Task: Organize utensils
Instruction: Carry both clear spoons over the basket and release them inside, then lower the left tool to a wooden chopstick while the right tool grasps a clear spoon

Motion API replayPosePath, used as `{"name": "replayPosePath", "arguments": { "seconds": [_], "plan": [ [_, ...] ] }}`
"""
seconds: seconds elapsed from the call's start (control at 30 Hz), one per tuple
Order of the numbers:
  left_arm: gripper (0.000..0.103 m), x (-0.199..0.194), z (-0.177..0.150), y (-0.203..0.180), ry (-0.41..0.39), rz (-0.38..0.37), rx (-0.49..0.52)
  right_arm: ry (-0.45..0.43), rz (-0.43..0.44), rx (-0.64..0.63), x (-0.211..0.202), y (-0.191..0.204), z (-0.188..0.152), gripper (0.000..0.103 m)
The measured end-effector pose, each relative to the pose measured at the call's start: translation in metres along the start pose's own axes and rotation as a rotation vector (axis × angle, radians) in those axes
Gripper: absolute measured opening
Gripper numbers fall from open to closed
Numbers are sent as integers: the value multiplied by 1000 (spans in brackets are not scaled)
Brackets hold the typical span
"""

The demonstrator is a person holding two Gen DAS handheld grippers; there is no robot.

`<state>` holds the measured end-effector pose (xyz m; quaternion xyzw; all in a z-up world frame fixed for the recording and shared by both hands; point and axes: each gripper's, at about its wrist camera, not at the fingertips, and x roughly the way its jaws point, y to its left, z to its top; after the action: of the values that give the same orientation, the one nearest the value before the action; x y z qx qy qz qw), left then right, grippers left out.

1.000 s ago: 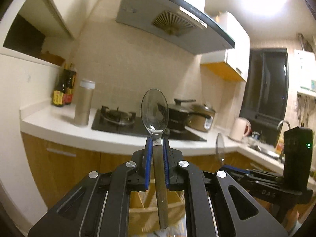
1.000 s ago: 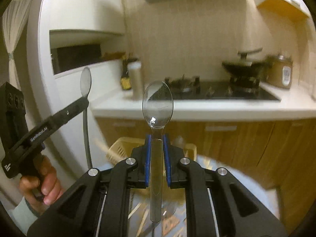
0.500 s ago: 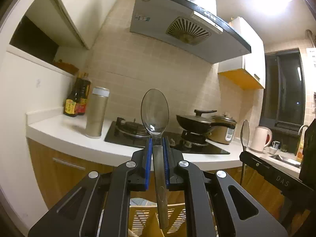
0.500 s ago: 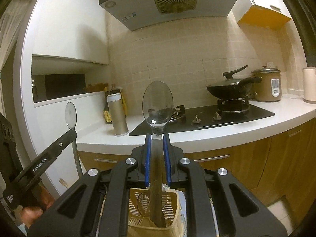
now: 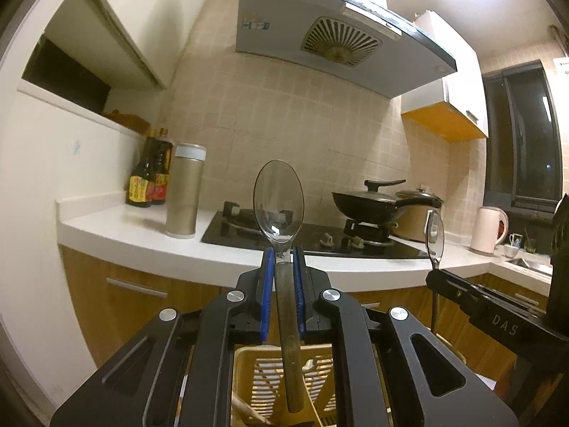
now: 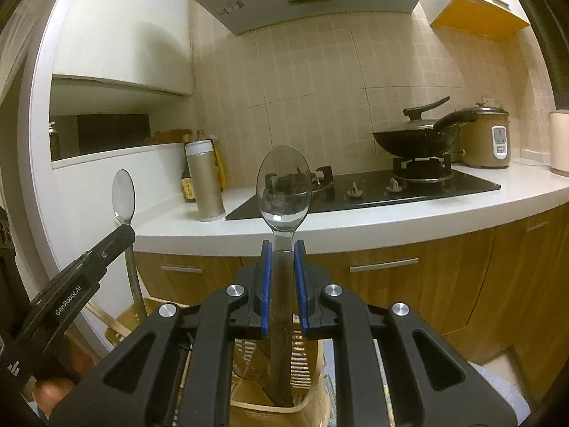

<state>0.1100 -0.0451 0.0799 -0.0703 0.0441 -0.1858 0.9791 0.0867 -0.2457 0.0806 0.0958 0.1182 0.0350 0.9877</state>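
Observation:
My left gripper point(image 5: 283, 254) is shut on a steel spoon point(image 5: 278, 199), bowl up, handle hanging down over a tan slotted utensil basket point(image 5: 256, 373). My right gripper point(image 6: 283, 249) is likewise shut on a second steel spoon point(image 6: 283, 192), whose handle tip reaches into the same basket point(image 6: 309, 363). Each view shows the other gripper from the side: the right one point(image 5: 435, 274) with its spoon point(image 5: 434, 235) at the right, the left one point(image 6: 124, 233) with its spoon point(image 6: 123, 195) at the left. Wooden chopsticks point(image 6: 106, 320) lean in the basket.
Behind runs a white counter point(image 5: 117, 235) with a black gas hob point(image 6: 362, 192), a black wok point(image 6: 416, 138), a rice cooker point(image 6: 487, 138), a gold thermos point(image 5: 185, 192), sauce bottles point(image 5: 149, 178) and a kettle point(image 5: 489, 229). Wooden cabinet doors point(image 6: 409, 284) stand below. A hand point(image 6: 49, 391) grips the left tool.
Both grippers have sunk with their spoons toward the basket, which has come up into view beneath them. The counter and hood have slid upward in both views.

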Motion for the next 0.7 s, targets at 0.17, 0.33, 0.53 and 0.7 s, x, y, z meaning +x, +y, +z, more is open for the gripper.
{"name": "replayPosePath", "arguments": {
  "seconds": [0.17, 0.33, 0.53, 0.7],
  "plan": [
    [10, -2, -1, -1, -1, -4, 7, 2, 9, -2, -3, 0, -5, 10],
    [13, -8, 2, 1, 3, -12, 0, 22, 25, 1, -9, 1, -7, 11],
    [23, -20, 7, 5, 8, -22, -7, 33, 25, -8, -23, 3, -7, 13],
    [23, -40, 16, 9, 8, -41, -33, 44, 36, 11, -42, 3, -7, 14]
  ]
}}
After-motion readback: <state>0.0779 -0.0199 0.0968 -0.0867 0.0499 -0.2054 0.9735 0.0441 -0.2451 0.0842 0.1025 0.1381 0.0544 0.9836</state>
